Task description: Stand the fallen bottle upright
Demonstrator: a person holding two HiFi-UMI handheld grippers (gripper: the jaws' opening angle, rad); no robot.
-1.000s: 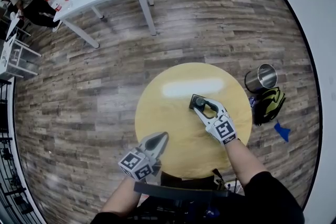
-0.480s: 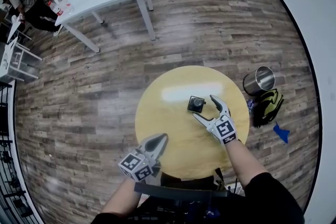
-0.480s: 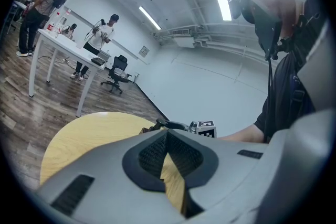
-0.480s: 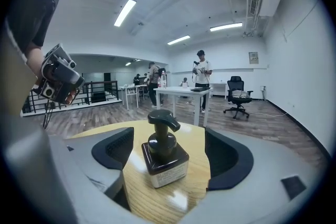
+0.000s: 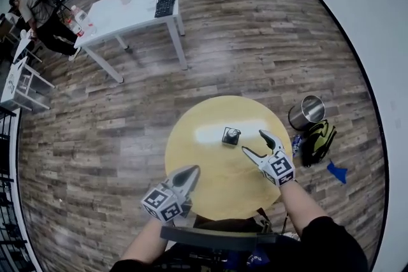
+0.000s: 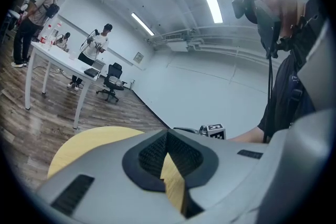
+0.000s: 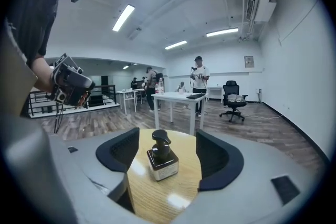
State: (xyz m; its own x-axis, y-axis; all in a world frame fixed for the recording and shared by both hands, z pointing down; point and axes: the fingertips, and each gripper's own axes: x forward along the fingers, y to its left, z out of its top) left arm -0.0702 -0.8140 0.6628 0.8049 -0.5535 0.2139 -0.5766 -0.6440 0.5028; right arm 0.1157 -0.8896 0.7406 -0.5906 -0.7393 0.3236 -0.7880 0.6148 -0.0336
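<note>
A: Since you're closer, what's out there?
B: One bottle (image 7: 161, 162), upright mid-way on the surface (image 5: 210, 191), which is round glossy yellow wood. Two tools: left tool (image 5: 189, 172) closed, empty; right tool (image 5: 255, 144) jaws just been opening, wide apart, bottle clear ahead.
A: Bottle detail?
B: Right gripper view: dark square body, pump-style cap, pale label. Head view: dark top only.

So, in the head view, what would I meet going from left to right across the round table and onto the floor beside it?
Left gripper → bottle → right gripper → metal bin.
</note>
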